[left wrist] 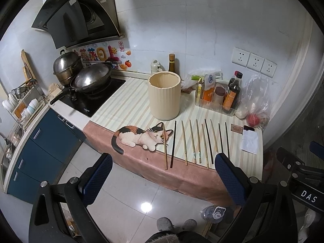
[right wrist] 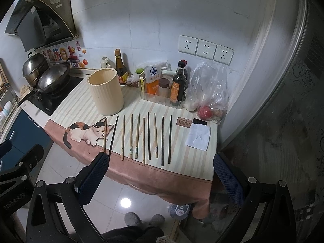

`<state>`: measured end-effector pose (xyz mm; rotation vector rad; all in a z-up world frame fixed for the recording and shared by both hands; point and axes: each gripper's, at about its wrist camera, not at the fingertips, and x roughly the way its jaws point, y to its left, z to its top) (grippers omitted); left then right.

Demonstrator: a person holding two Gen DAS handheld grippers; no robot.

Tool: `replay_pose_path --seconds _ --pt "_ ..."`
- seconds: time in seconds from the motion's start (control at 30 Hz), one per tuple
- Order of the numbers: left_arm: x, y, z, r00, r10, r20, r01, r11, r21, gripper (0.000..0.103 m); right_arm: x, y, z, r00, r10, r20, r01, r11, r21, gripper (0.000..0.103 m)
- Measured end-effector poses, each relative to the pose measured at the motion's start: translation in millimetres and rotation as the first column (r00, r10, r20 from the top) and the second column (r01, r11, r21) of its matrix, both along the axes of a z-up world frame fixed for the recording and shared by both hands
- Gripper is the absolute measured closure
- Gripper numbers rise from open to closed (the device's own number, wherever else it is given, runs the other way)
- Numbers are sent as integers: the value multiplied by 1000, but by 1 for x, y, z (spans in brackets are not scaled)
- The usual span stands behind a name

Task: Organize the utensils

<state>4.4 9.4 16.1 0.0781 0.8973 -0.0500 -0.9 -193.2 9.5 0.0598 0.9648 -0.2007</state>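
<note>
On the counter [left wrist: 125,93], over a striped cloth with a cat picture [left wrist: 141,136] at its left, ten chopsticks [left wrist: 199,141] lie side by side in a row near the front edge. Each one's long axis runs from the front edge back toward the wall, so their near ends face the tongs. Just behind the left half of the row stands a cream ribbed holder [left wrist: 164,95], upright and seemingly empty, though its bottom is hidden.

Both tongs hang out in front of the counter edge, above the floor, touching nothing. The left tongs [left wrist: 164,180] are spread wide with nothing between the pads; the row lies ahead of them and a little to the right. The right tongs [right wrist: 161,179] are likewise spread and empty, and the row sits almost straight ahead, between their two pads in that view. By my judgement the right tongs are better lined up with the right-hand sticks, the left tongs with the dark stick [left wrist: 173,143] beside the cat.

Readable writing is scarce: "DAS" on the other tool's body [left wrist: 308,196] at the right of the left view. A small brown card [right wrist: 184,122] carries lettering too small to read, and the bottle labels are not legible.
</note>
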Motion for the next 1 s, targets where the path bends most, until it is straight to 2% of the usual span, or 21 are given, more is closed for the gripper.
replay_pose_path --seconds 0.4,0.6,0.83,0.9,1.0 --pt "3 0 1 1000 -6 8 6 1000 -1 0 -3 8 0 1000 -18 6 18 1000 6 0" --pt "16 17 -8 999 -9 36 8 1000 16 0 1 16 -10 998 -63 -2 63 998 27 0" --pt "47 39 -40 997 13 78 -18 998 54 0 19 25 -41 994 -106 15 104 991 85 0" --pt "62 44 -55 997 20 68 -24 998 61 0 31 25 -55 994 -106 11 105 992 74 0" --pt "90 49 -85 1000 29 10 -30 996 79 0 51 23 -80 993 -112 -27 114 991 74 0"
